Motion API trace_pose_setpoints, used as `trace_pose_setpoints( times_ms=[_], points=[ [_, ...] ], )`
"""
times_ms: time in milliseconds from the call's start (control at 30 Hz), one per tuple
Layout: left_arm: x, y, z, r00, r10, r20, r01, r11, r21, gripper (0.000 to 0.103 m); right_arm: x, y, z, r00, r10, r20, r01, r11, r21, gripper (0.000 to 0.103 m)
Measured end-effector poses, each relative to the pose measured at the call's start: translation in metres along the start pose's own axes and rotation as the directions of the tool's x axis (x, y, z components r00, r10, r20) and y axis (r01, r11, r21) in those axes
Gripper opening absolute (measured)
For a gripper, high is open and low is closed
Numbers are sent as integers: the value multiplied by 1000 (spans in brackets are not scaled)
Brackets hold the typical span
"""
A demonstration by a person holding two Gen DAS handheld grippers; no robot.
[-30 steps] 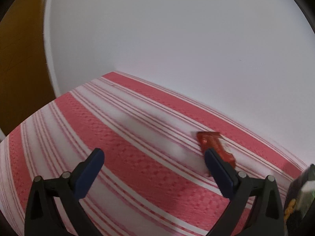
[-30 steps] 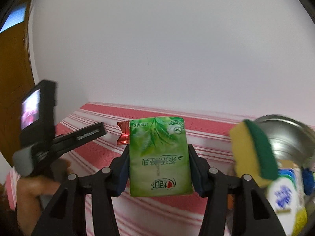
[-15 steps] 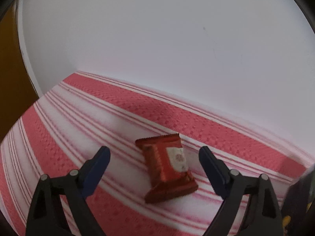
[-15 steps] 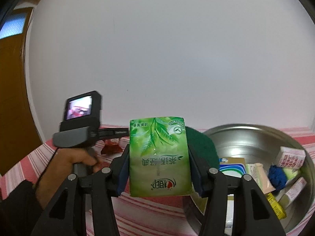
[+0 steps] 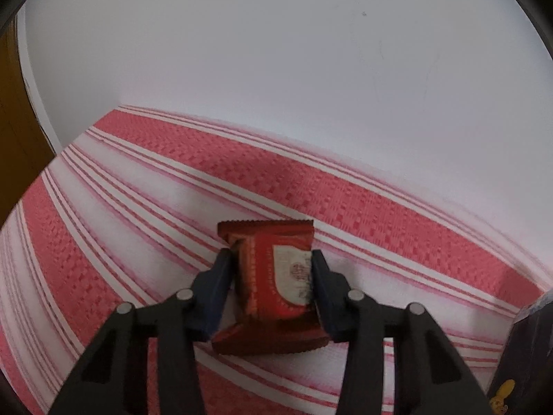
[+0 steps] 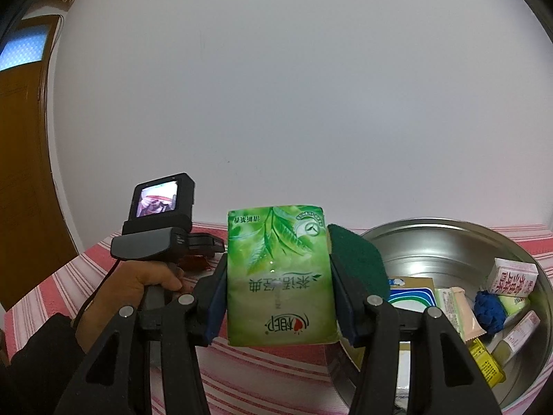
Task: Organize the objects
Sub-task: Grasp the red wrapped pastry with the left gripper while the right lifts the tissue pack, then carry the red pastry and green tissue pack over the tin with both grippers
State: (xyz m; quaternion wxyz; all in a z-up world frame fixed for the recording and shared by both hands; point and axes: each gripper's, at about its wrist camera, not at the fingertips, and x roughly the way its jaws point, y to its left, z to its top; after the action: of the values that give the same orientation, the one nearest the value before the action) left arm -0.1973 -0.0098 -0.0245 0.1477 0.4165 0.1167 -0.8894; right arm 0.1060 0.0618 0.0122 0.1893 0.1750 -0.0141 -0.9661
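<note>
Since the earlier frames the left gripper (image 5: 271, 259) has travelled across the striped cloth to the red snack packet, which before lay off to its right side and now sits between its fingers; the jaws, wide apart a second ago, are closing. The right gripper has swung toward the metal basin, which now fills the right part of its view.

The white wall (image 6: 293, 97) takes most of both views. Below it lies the tablecloth (image 5: 345, 204) with red and white stripes. A brown wooden door (image 6: 24, 159) stands at the left edge.

The round metal basin (image 6: 449, 238) stands on the cloth at the right. Inside it lie several small packages: a white carton with red print (image 6: 513, 276), a blue crumpled thing (image 6: 489, 311), a pale pink wrapper (image 6: 458, 311) and a yellow packet (image 6: 485, 363). A dark green scouring pad (image 6: 359, 259) shows just behind the right gripper's right finger, at the basin's near rim.

The right gripper (image 6: 278, 273) holds a green tissue pack (image 6: 280, 276) upright between both pads, printed side to the camera and text upside down, near the basin's left edge.

The person's left hand (image 6: 145, 280) grips the handle of the left gripper, whose small screen (image 6: 157, 197) is lit.

The red snack packet (image 5: 273, 283) lies on the cloth, and both blue pads (image 5: 221, 276) touch its sides.
</note>
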Motion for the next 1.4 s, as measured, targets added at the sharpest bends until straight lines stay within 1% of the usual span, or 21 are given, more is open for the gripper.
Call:
trace_pose_setpoints(
  times_ms=[100, 167, 233, 267, 300, 333, 367, 467, 633, 833, 933, 967, 1067, 1133, 1267, 1367, 1400],
  points=[
    [-3, 7, 0, 999, -35, 8, 36, 999, -29, 38, -2, -1, 0, 1000, -9, 10, 9, 1000, -5, 55],
    [-7, 10, -1, 998, -63, 27, 64, 997, -47, 37, -5, -1, 0, 999, -21, 32, 22, 1000, -15, 55],
    [-16, 15, -2, 994, -71, 83, 76, 996, -56, 37, -11, -3, -1, 998, -31, 52, 32, 999, -25, 55],
    [-25, 15, -4, 989, -76, 124, 83, 995, -53, 37, -13, -6, -1, 998, -36, 61, 38, 999, -30, 55],
    [-29, 15, -6, 986, -78, 146, 85, 995, -47, 37, -12, -4, -1, 997, -41, 66, 44, 998, -34, 55],
    [-36, 14, -9, 981, -76, 179, 83, 996, -31, 37, -11, -1, -1, 996, -46, 71, 49, 998, -36, 55],
    [-45, 12, -13, 975, -61, 212, 64, 998, -10, 37, -11, -1, -1, 996, -48, 75, 51, 998, -37, 55],
    [-64, 7, -25, 965, -26, 261, 19, 999, 32, 37, -14, -3, 1, 994, -65, 87, 69, 997, -46, 56],
    [-85, 8, -46, 959, -68, 275, 65, 998, 22, 37, -19, -6, 3, 989, -96, 113, 102, 993, -55, 56],
    [-104, 16, -64, 948, -81, 307, 75, 997, 34, 37, -25, -12, 5, 983, -123, 135, 132, 990, -58, 56],
    [-113, 18, -71, 939, -79, 336, 72, 997, 32, 37, -23, -16, 5, 984, -131, 120, 138, 989, -58, 56],
    [-110, 25, -69, 936, -80, 343, 72, 997, 35, 37, -21, -19, 6, 986, -130, 109, 136, 989, -52, 56],
    [-124, 24, -80, 926, -85, 367, 76, 996, 38, 37, -15, -27, 8, 988, -135, 74, 138, 989, -44, 56],
    [-132, 19, -87, 924, -85, 372, 75, 996, 41, 37, -12, -34, 11, 989, -137, 61, 138, 990, -27, 56],
    [-137, 20, -90, 921, -85, 381, 72, 996, 48, 38, -10, -52, 15, 984, -174, 34, 173, 985, 17, 56],
    [-135, 17, -91, 918, -85, 386, 67, 996, 61, 38, -27, -79, 18, 983, -170, 66, 162, 980, 113, 56],
    [-136, 17, -91, 917, -86, 389, 66, 996, 66, 38, -31, -84, 20, 982, -175, 74, 165, 978, 126, 56]
  ],
)
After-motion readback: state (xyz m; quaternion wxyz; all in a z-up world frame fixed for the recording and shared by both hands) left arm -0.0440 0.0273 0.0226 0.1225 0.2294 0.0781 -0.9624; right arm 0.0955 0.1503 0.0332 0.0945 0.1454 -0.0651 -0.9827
